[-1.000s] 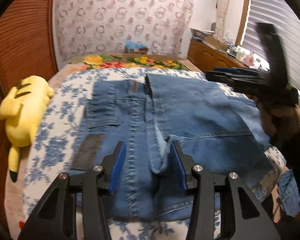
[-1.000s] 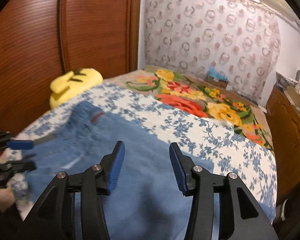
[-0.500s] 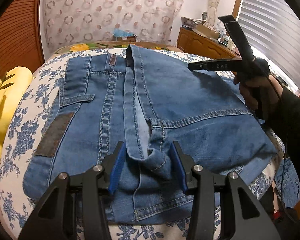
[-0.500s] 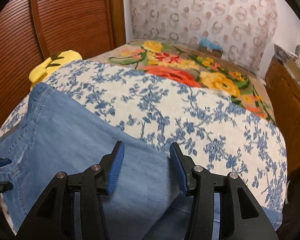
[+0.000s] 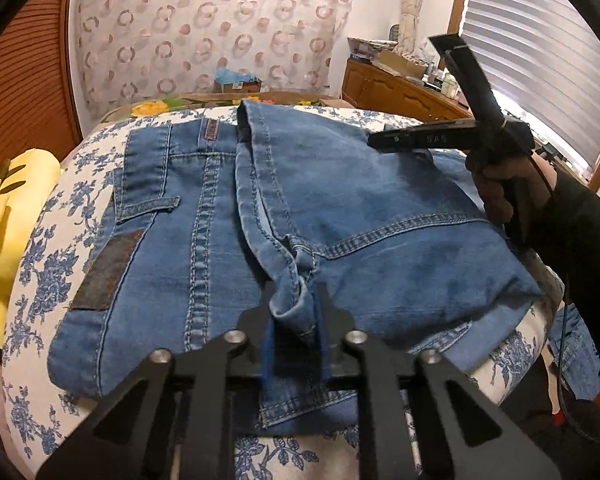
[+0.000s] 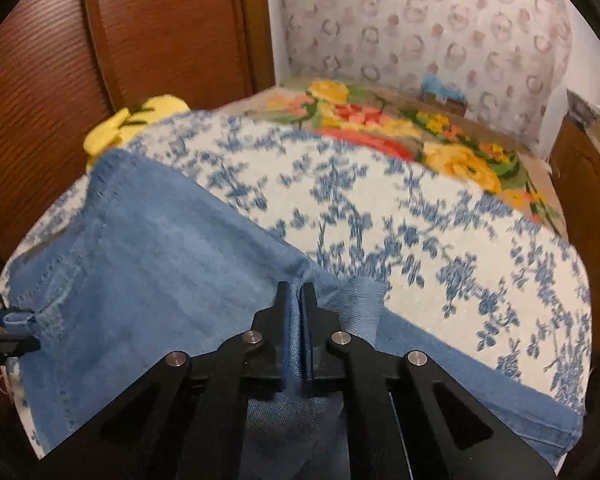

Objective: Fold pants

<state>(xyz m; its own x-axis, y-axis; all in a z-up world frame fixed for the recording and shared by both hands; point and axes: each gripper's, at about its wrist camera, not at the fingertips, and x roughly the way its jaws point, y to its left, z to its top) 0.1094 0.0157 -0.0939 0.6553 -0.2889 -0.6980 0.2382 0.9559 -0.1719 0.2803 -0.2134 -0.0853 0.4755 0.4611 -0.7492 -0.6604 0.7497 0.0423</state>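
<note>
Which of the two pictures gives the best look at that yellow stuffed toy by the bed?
The left wrist view: the yellow stuffed toy shows as a long body along the bedside, though the frame's edge cuts it off. The right wrist view catches only a blurred bit of it behind the jeans.

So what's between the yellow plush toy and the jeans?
Only bare blue-flowered bedspread separates the yellow plush toy from the jeans, seen in the left wrist view.

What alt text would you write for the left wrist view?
The left gripper, its fingers just closed, pinches a fold of blue jeans spread on a floral bedspread. A gloved hand holds the right gripper over the jeans; a yellow plush lies left.
</note>
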